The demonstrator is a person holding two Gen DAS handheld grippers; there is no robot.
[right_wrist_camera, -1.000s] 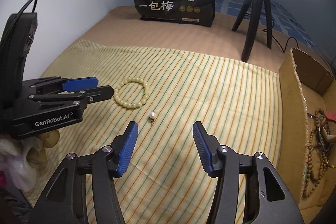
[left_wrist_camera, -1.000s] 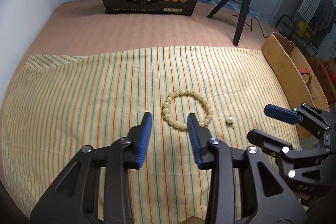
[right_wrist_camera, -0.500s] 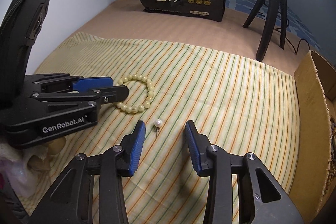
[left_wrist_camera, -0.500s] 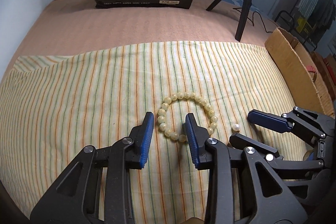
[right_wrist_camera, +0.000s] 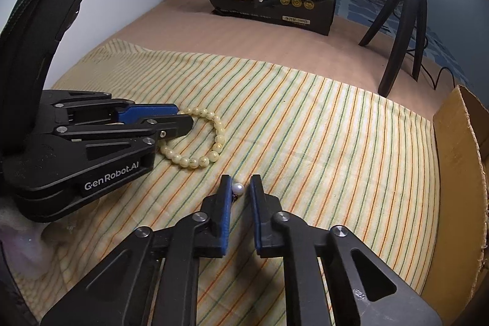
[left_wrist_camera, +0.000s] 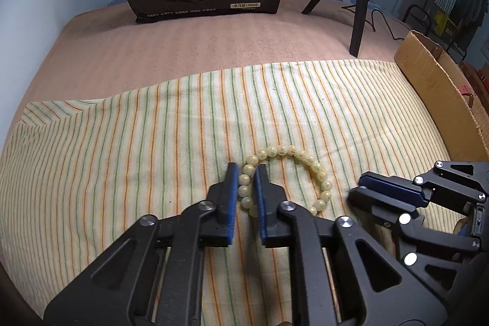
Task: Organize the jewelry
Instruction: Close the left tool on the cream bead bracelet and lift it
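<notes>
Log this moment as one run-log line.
left gripper: just closed on bead bracelet | right gripper: just closed around pearl earring | both on striped cloth

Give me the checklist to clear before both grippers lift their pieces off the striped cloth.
1. Left gripper closed on the bead bracelet: ok, its jaws have just been closing and beads sit between the pads.
2. Right gripper around the pearl earring: ok, jaws have just been closing with the pearl between them.
3. Pearl firmly pinched: cannot tell, a sliver of gap shows on one side.
4. Rest of the bracelet free to lift: ok, it lies loose on the striped cloth.
5. The two grippers apart: ok, close but not touching.
6. Cardboard box open alongside: ok.
</notes>
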